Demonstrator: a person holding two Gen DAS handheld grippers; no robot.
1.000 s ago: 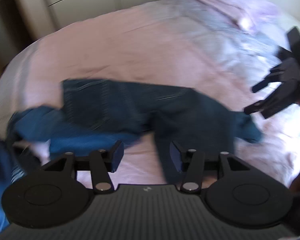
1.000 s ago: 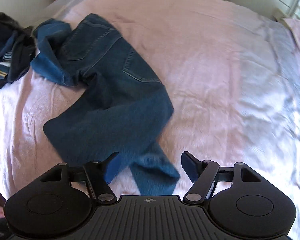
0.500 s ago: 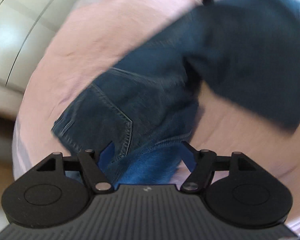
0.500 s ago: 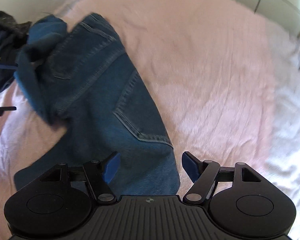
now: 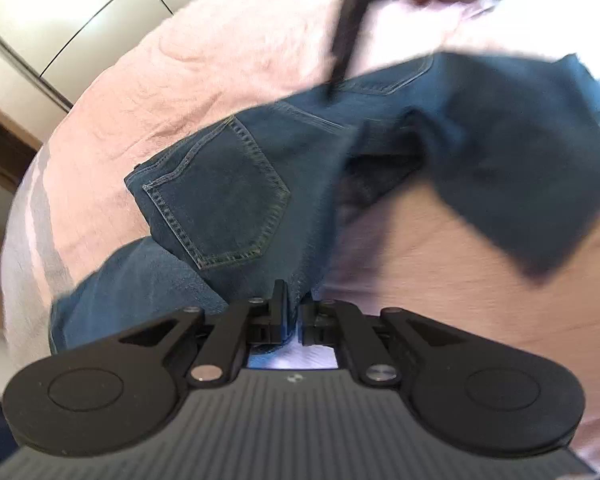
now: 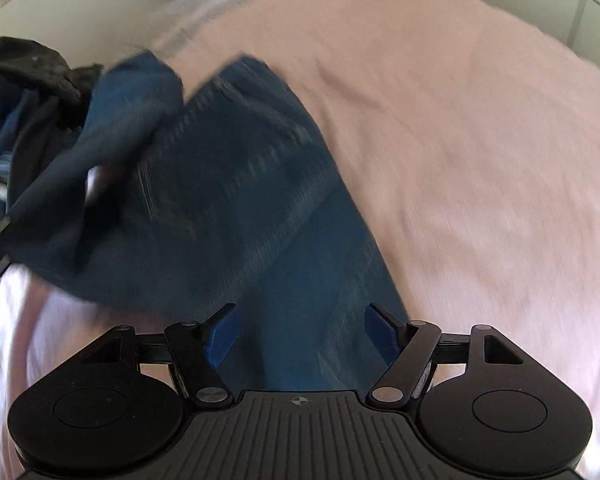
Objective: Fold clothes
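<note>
Dark blue jeans (image 5: 236,184) lie on a pink bedsheet (image 5: 228,56), back pocket up, one leg flung off to the right and blurred. My left gripper (image 5: 294,304) is shut on the jeans fabric near the waistband edge. In the right wrist view the same jeans (image 6: 252,208) stretch from the upper left down between the fingers of my right gripper (image 6: 300,330), which stands open over the denim with nothing clamped. The other gripper's dark finger (image 5: 346,36) shows blurred at the top of the left wrist view, touching the jeans.
A heap of dark clothes (image 6: 24,92) sits at the bed's left edge. White cupboard doors (image 5: 60,12) stand beyond the bed. The pink sheet (image 6: 480,140) spreads wide to the right of the jeans.
My left gripper went from open to shut on the jeans near the pocket. The right gripper moved further along the denim, still open. The jeans are shifting and blurred.
</note>
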